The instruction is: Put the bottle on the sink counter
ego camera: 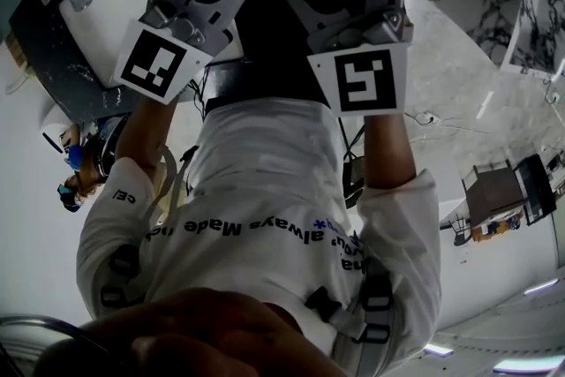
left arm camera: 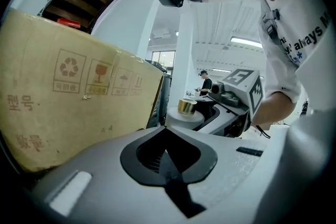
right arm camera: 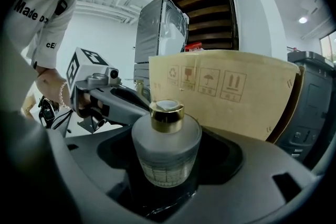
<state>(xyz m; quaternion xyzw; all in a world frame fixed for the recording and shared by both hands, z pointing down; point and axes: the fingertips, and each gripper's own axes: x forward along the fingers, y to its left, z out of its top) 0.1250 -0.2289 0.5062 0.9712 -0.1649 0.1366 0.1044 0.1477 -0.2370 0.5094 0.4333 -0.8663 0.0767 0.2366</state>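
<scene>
bottle (right arm camera: 166, 152) upright in right gripper (right arm camera: 167, 176), gold cap (right arm camera: 167, 115) upward.

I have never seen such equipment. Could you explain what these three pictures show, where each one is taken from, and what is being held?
No robot here: a person holds one hand tool with tongs in each hand. One picture comes from a head camera, the others from a camera riding on each tool. The right tongs grip a frosted bottle with a gold cap. The left tongs are shut and empty. A cardboard box is nearby. What surface lies below, I cannot tell.
</scene>
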